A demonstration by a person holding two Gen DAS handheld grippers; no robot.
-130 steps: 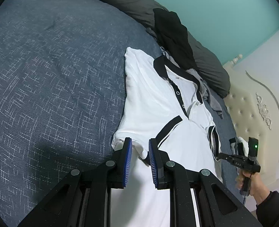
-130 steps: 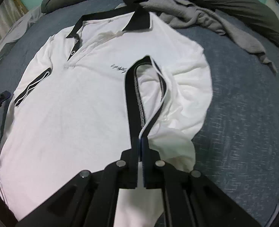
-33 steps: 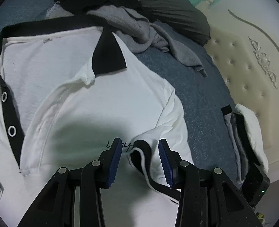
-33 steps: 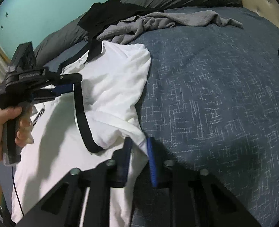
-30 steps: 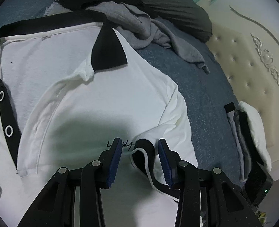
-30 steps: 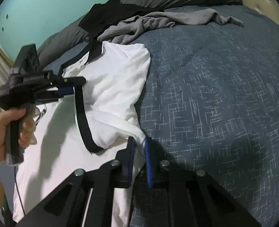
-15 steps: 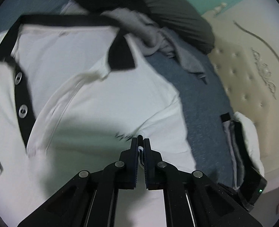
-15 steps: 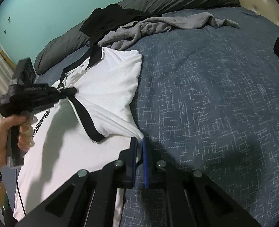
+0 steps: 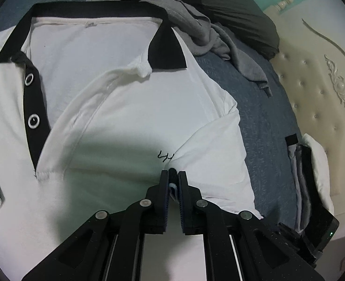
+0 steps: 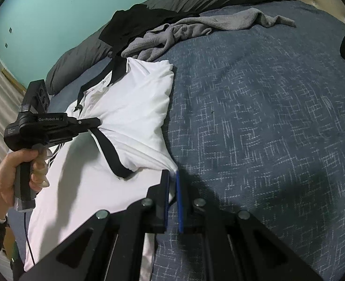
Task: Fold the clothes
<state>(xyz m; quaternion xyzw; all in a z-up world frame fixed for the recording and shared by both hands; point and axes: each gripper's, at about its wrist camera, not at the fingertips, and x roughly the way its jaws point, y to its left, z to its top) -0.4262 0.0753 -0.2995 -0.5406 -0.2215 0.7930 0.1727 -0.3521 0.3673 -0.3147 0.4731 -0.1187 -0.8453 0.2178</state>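
White polo shirt [image 9: 130,98] lying on bed [image 10: 254,107]; left gripper [image 9: 172,175] pinching sleeve cuff, jaws just easing; right gripper [image 10: 172,182] clamping side edge. Sleeve fold-in underway; next, carrying both inward together.

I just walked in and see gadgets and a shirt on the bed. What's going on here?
A person is folding a white polo shirt on a bed covered in a blue-grey blanket. They hold a pincer tool in each hand. The left gripper, whose jaws have just closed, pinches the black-trimmed sleeve cuff folded in over the chest. The right gripper is clamped on the shirt's side edge. Grey and black clothes lie heaped near the pillows.
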